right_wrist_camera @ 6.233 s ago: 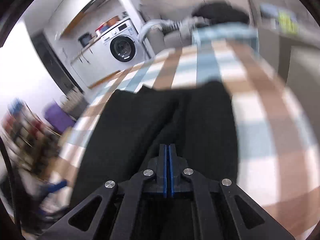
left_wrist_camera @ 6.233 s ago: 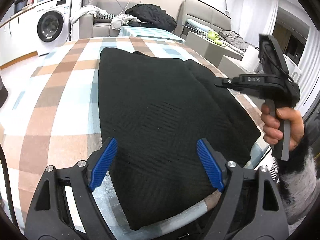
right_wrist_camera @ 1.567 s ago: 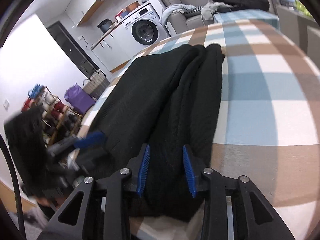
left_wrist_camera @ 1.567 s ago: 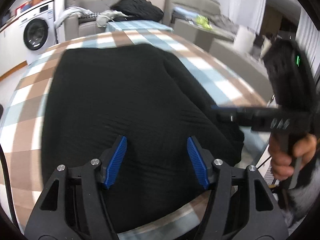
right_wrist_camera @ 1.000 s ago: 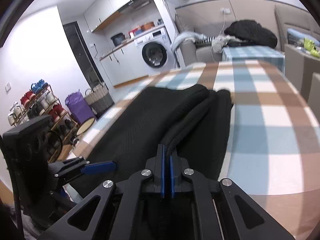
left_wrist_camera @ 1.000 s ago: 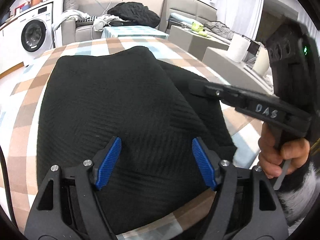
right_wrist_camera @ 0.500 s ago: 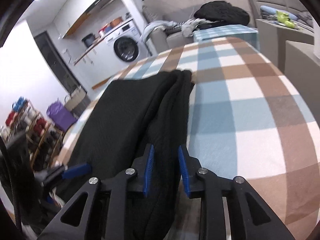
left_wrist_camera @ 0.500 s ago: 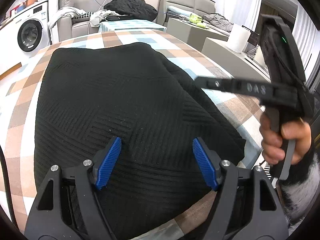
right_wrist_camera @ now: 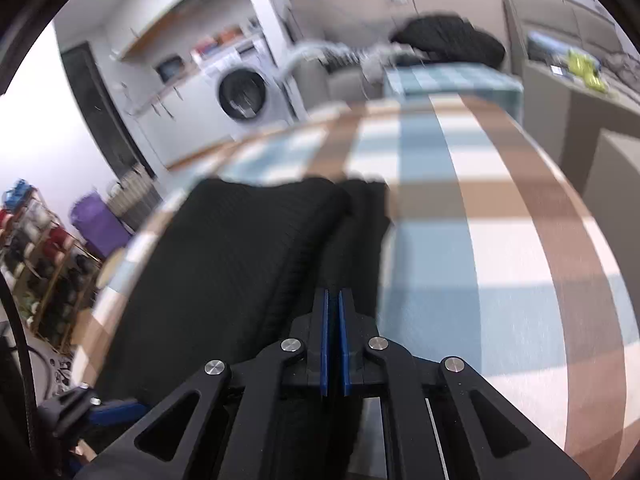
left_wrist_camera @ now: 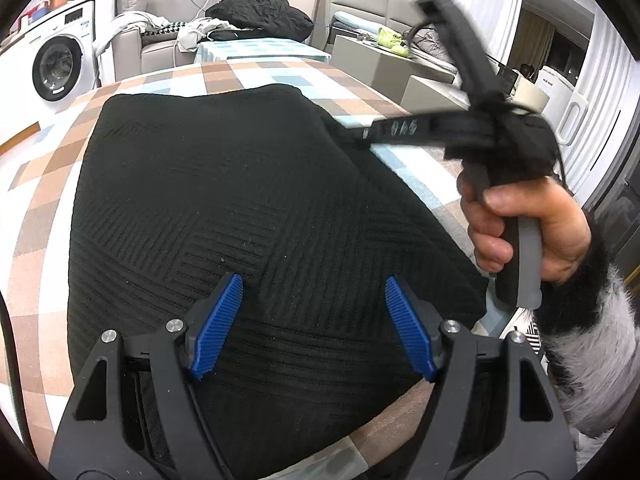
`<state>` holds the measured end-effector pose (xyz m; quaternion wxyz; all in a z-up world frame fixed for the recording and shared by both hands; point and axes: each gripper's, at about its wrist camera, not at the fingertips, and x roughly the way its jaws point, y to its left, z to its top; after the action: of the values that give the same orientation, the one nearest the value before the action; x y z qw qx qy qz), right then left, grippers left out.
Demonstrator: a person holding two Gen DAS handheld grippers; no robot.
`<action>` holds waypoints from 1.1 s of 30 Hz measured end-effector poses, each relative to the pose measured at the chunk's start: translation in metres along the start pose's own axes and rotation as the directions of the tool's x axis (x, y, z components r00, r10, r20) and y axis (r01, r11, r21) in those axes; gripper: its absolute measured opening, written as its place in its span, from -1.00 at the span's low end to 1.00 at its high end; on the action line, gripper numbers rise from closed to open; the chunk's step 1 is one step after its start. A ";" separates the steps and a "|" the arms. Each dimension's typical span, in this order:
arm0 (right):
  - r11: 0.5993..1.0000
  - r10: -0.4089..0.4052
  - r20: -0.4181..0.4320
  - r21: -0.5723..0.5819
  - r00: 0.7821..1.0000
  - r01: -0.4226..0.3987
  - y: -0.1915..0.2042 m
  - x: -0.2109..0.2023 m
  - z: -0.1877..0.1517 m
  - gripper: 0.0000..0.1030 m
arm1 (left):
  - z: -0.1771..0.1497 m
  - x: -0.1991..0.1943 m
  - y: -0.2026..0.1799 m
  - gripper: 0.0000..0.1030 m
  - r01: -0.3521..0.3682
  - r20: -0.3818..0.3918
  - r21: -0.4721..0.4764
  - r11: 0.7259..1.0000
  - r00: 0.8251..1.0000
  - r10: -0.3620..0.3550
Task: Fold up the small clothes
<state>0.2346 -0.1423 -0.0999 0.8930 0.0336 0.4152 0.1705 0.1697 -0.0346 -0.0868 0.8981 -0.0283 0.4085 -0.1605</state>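
A black knit garment [left_wrist_camera: 240,208] lies folded on the checked tablecloth [left_wrist_camera: 48,184]. My left gripper [left_wrist_camera: 314,320] is open, its blue pads spread just above the garment's near edge and holding nothing. My right gripper [right_wrist_camera: 334,320] has its blue pads nearly together over the garment's right-hand fold [right_wrist_camera: 356,236]; whether it pinches the cloth is unclear. In the left wrist view the right gripper [left_wrist_camera: 360,132] reaches in from the right, held by a hand, with its tip at the garment's right edge. The garment also shows in the right wrist view [right_wrist_camera: 224,264].
The table's right edge [left_wrist_camera: 440,200] and near edge [left_wrist_camera: 392,412] are close to the garment. Behind stand a washing machine [left_wrist_camera: 56,64], a sofa with dark clothes [left_wrist_camera: 260,16] and a grey low table [left_wrist_camera: 384,64]. A shoe rack [right_wrist_camera: 36,248] stands at left.
My right gripper has closed from a small gap to nearly shut and shifted along the garment's right fold. My left gripper has stayed open over the near edge.
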 end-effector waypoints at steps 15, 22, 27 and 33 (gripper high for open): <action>0.945 0.321 0.000 0.067 0.947 -0.320 0.022 -0.063 -0.078 -0.27 | -0.003 0.001 -0.002 0.40 -0.016 0.003 0.024 1.000 1.000 0.016; 0.965 0.262 0.047 -0.022 0.964 -0.261 0.035 -0.073 -0.082 -0.91 | -0.002 -0.010 0.005 0.40 -0.034 0.028 0.006 0.999 0.999 0.034; 0.973 0.227 -0.007 0.050 0.974 -0.226 0.022 -0.059 -0.089 -0.81 | -0.001 -0.016 0.017 0.40 -0.050 0.032 -0.024 0.998 0.998 0.050; 0.951 0.308 -0.010 0.012 0.951 -0.307 0.016 -0.087 -0.111 -0.47 | -0.018 -0.033 0.040 0.40 -0.092 0.037 -0.080 0.993 0.995 0.096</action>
<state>0.0946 -0.1649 -0.1058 0.8530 0.1014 0.4109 0.3055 0.1469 0.0152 -0.0820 0.9109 -0.0473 0.3971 -0.1014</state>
